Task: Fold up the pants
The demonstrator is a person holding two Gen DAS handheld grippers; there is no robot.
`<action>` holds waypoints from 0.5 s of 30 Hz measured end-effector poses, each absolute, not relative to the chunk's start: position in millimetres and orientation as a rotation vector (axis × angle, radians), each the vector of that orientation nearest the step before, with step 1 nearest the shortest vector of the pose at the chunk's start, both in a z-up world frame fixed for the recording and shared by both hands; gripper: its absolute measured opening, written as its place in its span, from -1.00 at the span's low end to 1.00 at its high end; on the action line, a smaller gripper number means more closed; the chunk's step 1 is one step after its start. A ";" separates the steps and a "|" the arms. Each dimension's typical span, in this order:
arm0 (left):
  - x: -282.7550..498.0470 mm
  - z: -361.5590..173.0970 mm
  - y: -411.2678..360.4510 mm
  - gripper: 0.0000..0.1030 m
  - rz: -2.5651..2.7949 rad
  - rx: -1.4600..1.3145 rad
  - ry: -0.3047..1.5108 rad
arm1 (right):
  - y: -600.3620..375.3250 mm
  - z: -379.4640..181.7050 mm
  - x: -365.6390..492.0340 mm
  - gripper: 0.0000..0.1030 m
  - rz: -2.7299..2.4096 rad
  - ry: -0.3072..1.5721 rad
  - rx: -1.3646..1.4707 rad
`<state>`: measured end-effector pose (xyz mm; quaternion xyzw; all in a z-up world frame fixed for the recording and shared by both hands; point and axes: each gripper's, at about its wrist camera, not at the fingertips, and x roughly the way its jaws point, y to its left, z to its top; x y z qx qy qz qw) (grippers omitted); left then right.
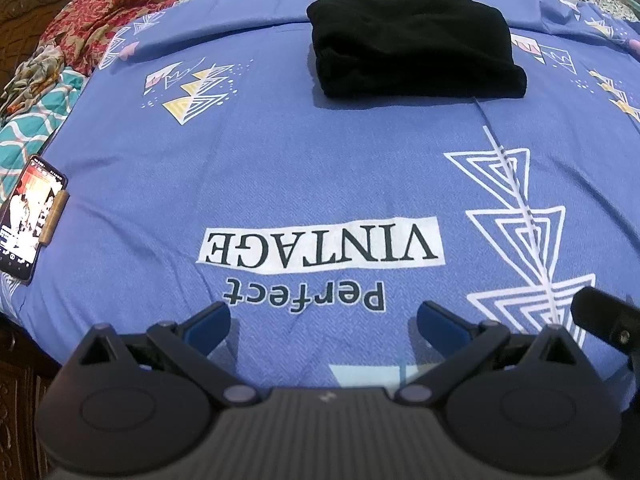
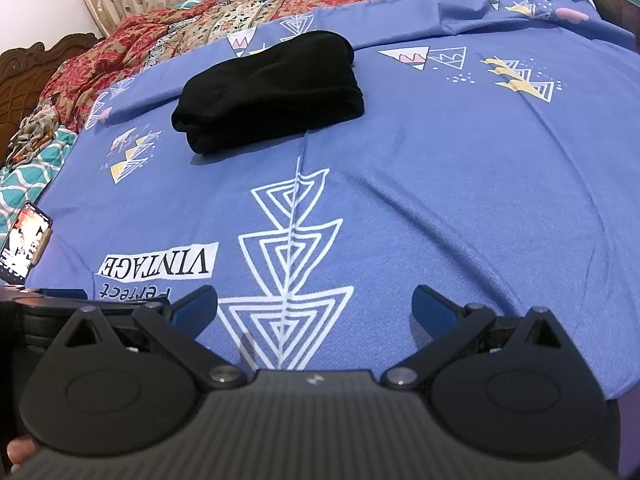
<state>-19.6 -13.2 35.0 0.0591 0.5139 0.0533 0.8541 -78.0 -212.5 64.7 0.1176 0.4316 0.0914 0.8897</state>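
The black pants (image 1: 416, 46) lie folded into a compact stack on the blue printed bedsheet (image 1: 280, 152), far ahead of both grippers. They also show in the right wrist view (image 2: 272, 92), up and to the left. My left gripper (image 1: 323, 314) is open and empty, low over the near part of the sheet by the "Perfect VINTAGE" print. My right gripper (image 2: 315, 300) is open and empty over the white triangle pattern. Part of the right gripper (image 1: 604, 320) shows at the right edge of the left wrist view.
A phone (image 1: 30, 216) with a lit screen lies at the sheet's left edge; it also shows in the right wrist view (image 2: 26, 242). Crumpled red floral and teal bedding (image 1: 80, 28) is piled at the back left. A carved wooden headboard (image 2: 24, 76) stands at the left.
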 end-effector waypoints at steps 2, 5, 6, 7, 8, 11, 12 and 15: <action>-19.7 35.1 -13.1 1.00 0.112 0.125 1.080 | -212.8 65.2 -77.8 1.00 0.193 0.893 0.242; -19.7 35.1 -13.2 1.00 0.112 0.126 1.080 | -212.6 65.4 -78.1 1.00 0.196 0.892 0.240; -19.7 35.1 -13.2 1.00 0.112 0.127 1.080 | -212.9 65.3 -78.0 1.00 0.196 0.892 0.240; -19.9 35.0 -13.5 1.00 0.113 0.127 1.081 | -212.7 65.3 -78.1 1.00 0.196 0.892 0.241; -20.0 34.8 -13.6 1.00 0.113 0.128 1.082 | -212.7 65.3 -78.2 1.00 0.195 0.892 0.242; -20.2 34.7 -13.7 1.00 0.114 0.128 1.081 | -212.9 65.3 -78.4 1.00 0.195 0.891 0.243; -20.6 34.6 -13.7 1.00 0.115 0.128 1.080 | -212.9 65.3 -78.5 1.00 0.195 0.891 0.243; -20.6 34.5 -13.4 1.00 0.115 0.128 1.080 | -212.8 65.3 -78.6 1.00 0.195 0.891 0.243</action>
